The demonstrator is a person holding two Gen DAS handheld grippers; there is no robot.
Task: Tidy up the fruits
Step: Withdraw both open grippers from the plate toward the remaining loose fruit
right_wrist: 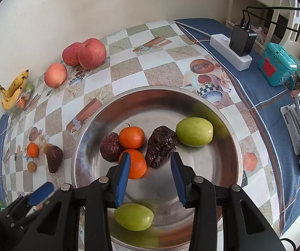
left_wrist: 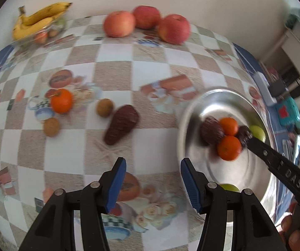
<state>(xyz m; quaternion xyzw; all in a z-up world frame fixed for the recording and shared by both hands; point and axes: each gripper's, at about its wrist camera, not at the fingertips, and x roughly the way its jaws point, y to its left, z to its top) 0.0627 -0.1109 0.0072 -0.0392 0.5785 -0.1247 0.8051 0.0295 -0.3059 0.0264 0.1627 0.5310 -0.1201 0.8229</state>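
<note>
Fruit sorting at a steel bowl

Left gripper parted, empty over the tablecloth; right gripper – marked "DAS" – parted, gripping nothing, above the bowl.

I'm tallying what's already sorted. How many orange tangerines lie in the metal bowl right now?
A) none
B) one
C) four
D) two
D: the right wrist view shows two tangerines touching each other in the metal bowl, beside the dark wrinkled fruits; a third tangerine lies out on the tablecloth.
</note>
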